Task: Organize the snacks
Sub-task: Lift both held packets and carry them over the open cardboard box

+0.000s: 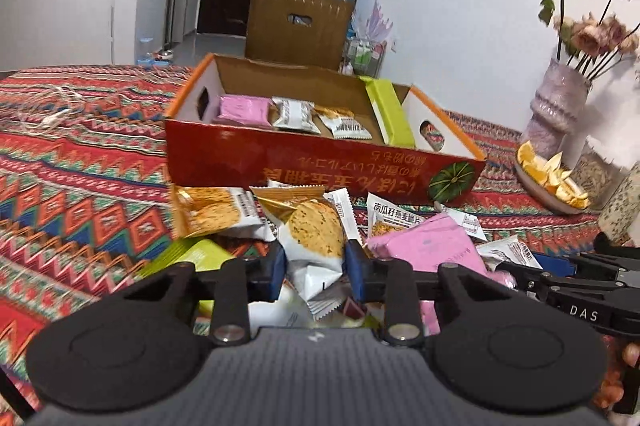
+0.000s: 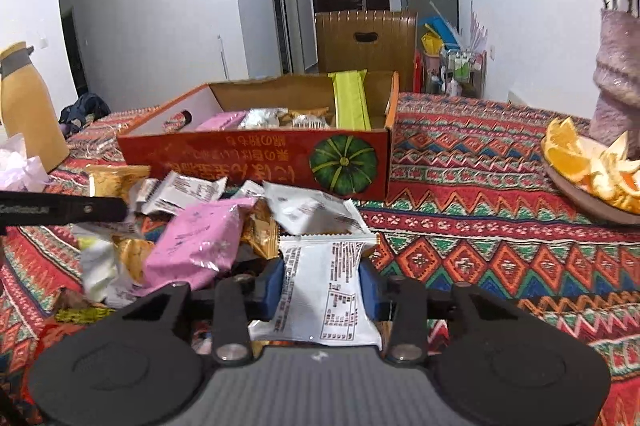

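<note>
My left claw (image 1: 316,272) pinches a cookie packet (image 1: 314,238); my right claw (image 2: 322,288) pinches a white wrapper (image 2: 324,290) — both just in front of the red box (image 1: 280,162), above the snack pile (image 2: 192,238) on the tabletop (image 2: 500,246).

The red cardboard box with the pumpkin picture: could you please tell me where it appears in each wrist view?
Left wrist view: the red cardboard box sits at centre, beyond the loose snacks, pumpkin picture at its lower right.
Right wrist view: the red cardboard box sits left of centre, pumpkin picture at its right end.
Shared landmark: the upright green packet inside the box.
</note>
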The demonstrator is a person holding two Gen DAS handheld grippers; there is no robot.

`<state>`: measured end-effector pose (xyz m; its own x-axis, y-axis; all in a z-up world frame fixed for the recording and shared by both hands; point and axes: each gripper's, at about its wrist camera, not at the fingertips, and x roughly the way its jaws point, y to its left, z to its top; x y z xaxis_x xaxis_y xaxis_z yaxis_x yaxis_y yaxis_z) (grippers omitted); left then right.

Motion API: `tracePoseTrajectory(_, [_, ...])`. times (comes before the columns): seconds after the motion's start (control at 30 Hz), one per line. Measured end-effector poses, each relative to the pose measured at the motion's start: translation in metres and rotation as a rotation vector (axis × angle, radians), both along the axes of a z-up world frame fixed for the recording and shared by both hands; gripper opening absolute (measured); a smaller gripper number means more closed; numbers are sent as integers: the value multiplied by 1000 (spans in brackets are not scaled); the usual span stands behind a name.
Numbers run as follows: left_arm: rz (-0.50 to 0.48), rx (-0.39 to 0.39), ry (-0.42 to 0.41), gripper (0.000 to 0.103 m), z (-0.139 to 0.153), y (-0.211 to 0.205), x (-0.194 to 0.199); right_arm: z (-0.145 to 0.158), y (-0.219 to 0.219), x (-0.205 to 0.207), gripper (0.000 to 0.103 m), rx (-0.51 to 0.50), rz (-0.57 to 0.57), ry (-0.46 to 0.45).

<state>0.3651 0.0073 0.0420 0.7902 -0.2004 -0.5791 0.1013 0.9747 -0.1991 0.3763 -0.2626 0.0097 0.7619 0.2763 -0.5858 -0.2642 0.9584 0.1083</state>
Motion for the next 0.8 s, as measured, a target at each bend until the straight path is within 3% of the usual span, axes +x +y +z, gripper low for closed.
tracePoseTrajectory(0.4, [13, -47, -67, 32, 28, 23, -92, 49, 4, -88, 39, 8, 11, -99])
tracePoseTrajectory(0.8, [-3, -53, -128, 32, 42, 33, -152, 63, 39, -142, 39, 30, 78, -139])
